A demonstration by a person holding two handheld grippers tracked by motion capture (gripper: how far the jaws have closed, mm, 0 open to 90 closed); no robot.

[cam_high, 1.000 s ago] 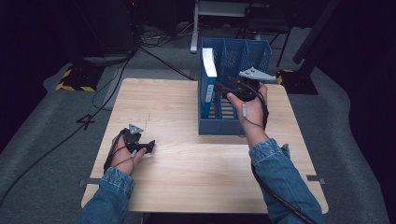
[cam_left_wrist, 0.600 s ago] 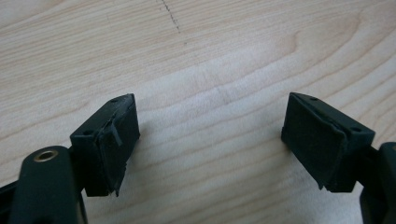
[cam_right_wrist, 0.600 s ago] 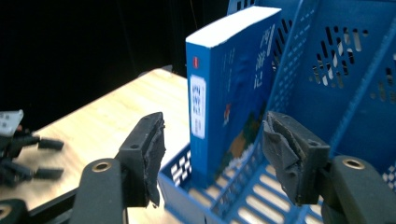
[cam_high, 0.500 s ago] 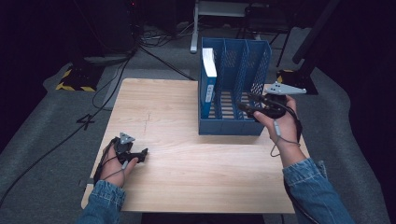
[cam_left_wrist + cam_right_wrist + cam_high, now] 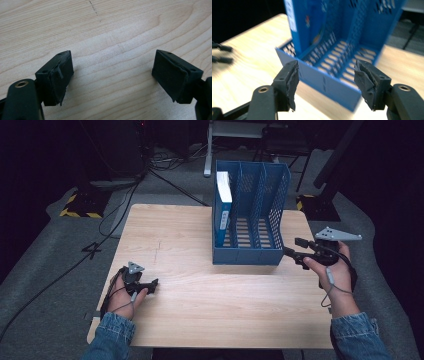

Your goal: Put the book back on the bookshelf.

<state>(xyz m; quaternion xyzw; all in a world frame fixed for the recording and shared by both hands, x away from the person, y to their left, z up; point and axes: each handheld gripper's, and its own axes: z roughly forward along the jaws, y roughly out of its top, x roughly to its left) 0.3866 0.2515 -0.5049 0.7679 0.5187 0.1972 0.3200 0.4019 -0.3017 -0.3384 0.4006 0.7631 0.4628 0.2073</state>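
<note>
A blue three-slot file rack [image 5: 250,251] stands at the back right of the wooden table [image 5: 175,235]. A blue and white book [image 5: 223,202] stands upright in its left slot. My right gripper [image 5: 295,249] hovers just right of the rack's front right corner and points left at it. Its jaws are open with nothing between them and have just been opening. In the right gripper view the rack [image 5: 332,85] and the book [image 5: 298,22] lie ahead of the right gripper [image 5: 327,83]. My left gripper [image 5: 152,285] rests open near the front left; the left gripper [image 5: 112,75] frames bare wood.
The left gripper [image 5: 222,53] shows far off at the left of the right gripper view. Cables and stand legs [image 5: 207,167] cross the dark floor beyond the table. A yellow and black striped mat edge [image 5: 77,212] lies at the back left.
My right hand has moved from above the rack out to the right and back toward me, past the table's right edge. The left hand has hardly moved.
</note>
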